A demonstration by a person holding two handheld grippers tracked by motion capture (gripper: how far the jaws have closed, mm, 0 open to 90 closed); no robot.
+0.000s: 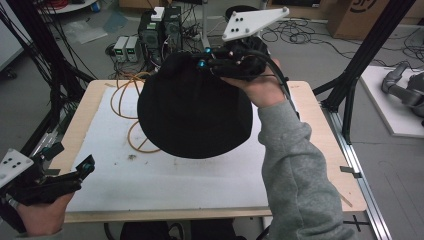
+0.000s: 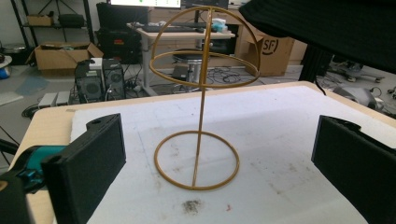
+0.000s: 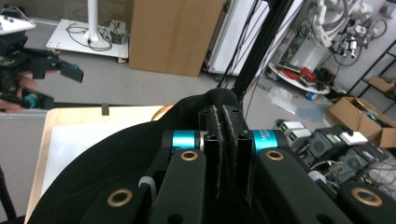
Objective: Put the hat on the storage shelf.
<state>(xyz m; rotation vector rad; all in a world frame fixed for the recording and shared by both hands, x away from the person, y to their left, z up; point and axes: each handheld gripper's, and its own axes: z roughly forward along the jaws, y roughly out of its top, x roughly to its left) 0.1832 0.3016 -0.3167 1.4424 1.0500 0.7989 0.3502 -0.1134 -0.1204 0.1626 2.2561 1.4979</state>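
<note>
A black knitted hat (image 1: 195, 112) hangs in the air over the middle of the table, and my right gripper (image 1: 204, 59) is shut on a pinch of its top fabric. In the right gripper view the jaws (image 3: 224, 128) press together on the hat (image 3: 112, 177). A gold wire hat stand (image 2: 201, 116) is upright on the white mat; in the high view the hat hides most of the stand (image 1: 127, 107). My left gripper (image 1: 80, 175) is held at the table's near left corner, open and holding nothing. Its jaws frame the stand from a distance (image 2: 219, 149).
The white foam mat (image 1: 175, 185) covers most of the wooden table (image 1: 330, 150). Black frame posts (image 1: 367, 55) rise at the right. Computer towers (image 1: 160, 30), cables and a cardboard box (image 1: 365, 15) lie on the floor beyond the far edge.
</note>
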